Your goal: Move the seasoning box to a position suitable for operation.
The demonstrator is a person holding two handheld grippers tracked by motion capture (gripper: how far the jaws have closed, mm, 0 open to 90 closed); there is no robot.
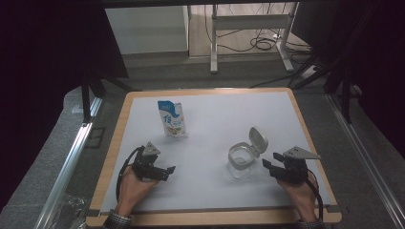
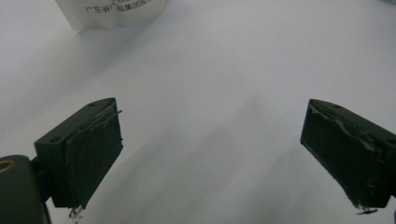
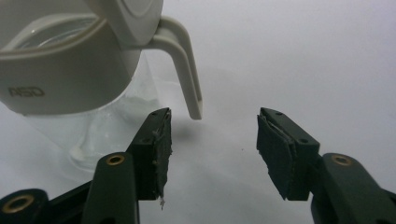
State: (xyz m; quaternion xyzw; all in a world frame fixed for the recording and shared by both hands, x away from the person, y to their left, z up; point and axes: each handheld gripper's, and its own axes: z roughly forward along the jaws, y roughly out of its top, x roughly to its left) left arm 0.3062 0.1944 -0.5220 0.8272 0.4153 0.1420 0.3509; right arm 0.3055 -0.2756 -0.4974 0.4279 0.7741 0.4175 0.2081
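Note:
A blue and white printed pouch [image 1: 172,119] stands upright on the white table mat [image 1: 210,114]; its lower edge shows at the top of the left gripper view [image 2: 112,11]. A clear jar [image 1: 240,162] with a beige collar and its flip lid [image 1: 258,140] swung up stands right of centre. My left gripper [image 1: 168,171] lies near the front left, open, its jaws [image 2: 210,149] wide apart over bare mat. My right gripper [image 1: 270,162] is just right of the jar, open [image 3: 212,144], with nothing between its pads. The jar [image 3: 70,79] and its lid hinge arm [image 3: 187,60] sit close ahead to the left.
The mat lies on a wood-edged table [image 1: 210,217]. Beyond the table's far edge are a desk frame [image 1: 248,28] and floor cables [image 1: 262,43]. Dark stands [image 1: 344,81] flank the right side, and a metal rail [image 1: 71,152] runs along the left.

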